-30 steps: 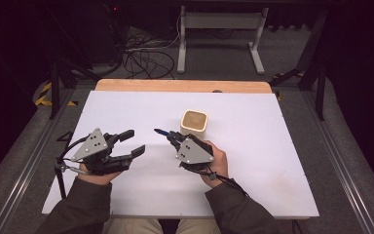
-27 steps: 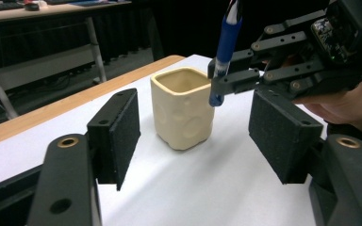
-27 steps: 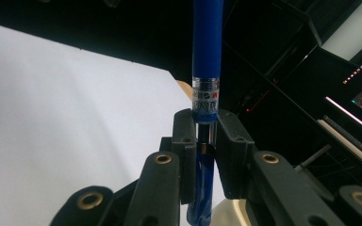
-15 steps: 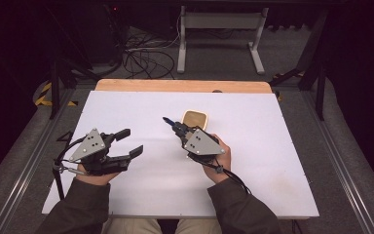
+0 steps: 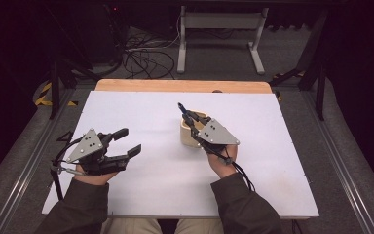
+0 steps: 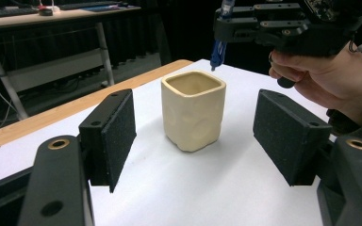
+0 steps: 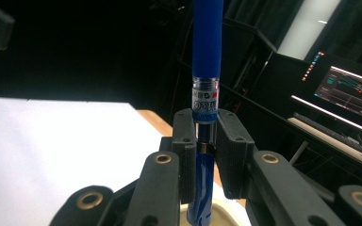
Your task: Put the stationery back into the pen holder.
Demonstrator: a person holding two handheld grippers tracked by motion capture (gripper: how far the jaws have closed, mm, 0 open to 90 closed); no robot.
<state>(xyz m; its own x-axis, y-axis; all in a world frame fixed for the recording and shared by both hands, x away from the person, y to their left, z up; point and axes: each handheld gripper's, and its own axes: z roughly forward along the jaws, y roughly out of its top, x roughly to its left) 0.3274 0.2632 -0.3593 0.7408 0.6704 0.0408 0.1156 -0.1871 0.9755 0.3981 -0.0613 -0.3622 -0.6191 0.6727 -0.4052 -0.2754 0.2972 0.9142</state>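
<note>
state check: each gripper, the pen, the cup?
left gripper: open, holding nothing, jaws aimed at the cup.
right gripper: shut on the blue pen, above the cup.
blue pen: clamped between the jaws, not in the cup yet.
cup: upright on the white table, looks empty.

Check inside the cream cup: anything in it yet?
The cream cup looks empty as far as its inner walls show; its bottom is hidden by the rim. The blue pen sits clamped in the right gripper above the cup.
</note>
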